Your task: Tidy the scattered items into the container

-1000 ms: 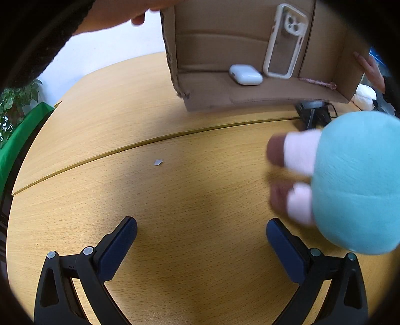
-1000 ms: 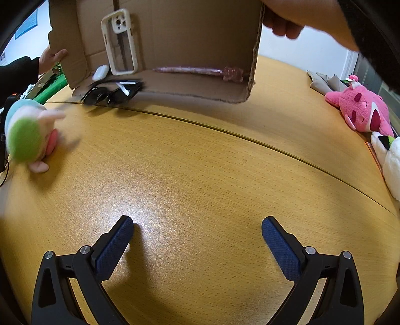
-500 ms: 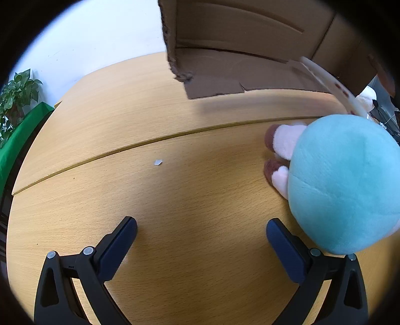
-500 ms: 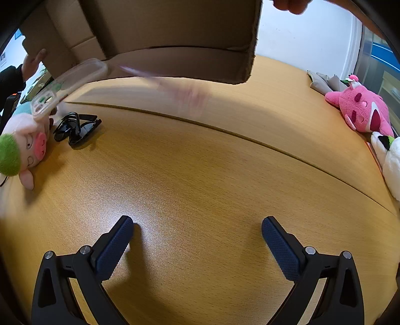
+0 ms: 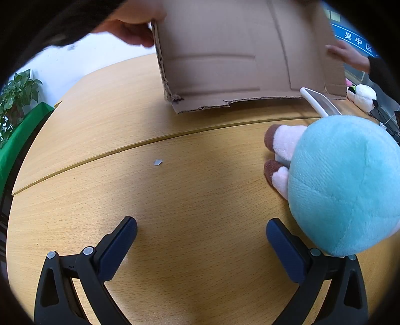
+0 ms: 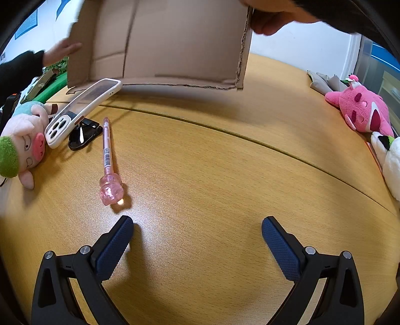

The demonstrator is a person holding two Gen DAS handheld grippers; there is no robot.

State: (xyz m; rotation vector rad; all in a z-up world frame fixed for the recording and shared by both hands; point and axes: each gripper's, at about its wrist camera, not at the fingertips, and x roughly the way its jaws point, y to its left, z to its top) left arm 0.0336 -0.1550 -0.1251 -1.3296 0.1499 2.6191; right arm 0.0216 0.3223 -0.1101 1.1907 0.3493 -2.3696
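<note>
A person's hands [image 6: 270, 23] hold a cardboard box [image 6: 170, 42] tipped above the far side of the wooden table [image 6: 212, 175]; the box [image 5: 237, 52] looks empty. A pink pen [image 6: 108, 160] with a figure cap lies ahead of my right gripper [image 6: 197, 237], which is open. A clear phone case [image 6: 82, 112] leans on black sunglasses [image 6: 82, 132] beside a plush pig [image 6: 22, 142]. In the left wrist view the plush's teal back [image 5: 345, 185] sits just right of my open left gripper [image 5: 201, 237], and the phone case's edge [image 5: 320, 102] shows behind it.
A pink plush [image 6: 362, 110] and a white plush [image 6: 390, 160] lie at the table's right edge. A green cloth [image 5: 17, 140] and a potted plant [image 5: 15, 92] stand past the left edge. A small scrap [image 5: 158, 162] lies on the table.
The box was tipped up and its contents spilled out: the pen, phone case and sunglasses now lie on the table. The plush came to rest. Both grippers stayed still.
</note>
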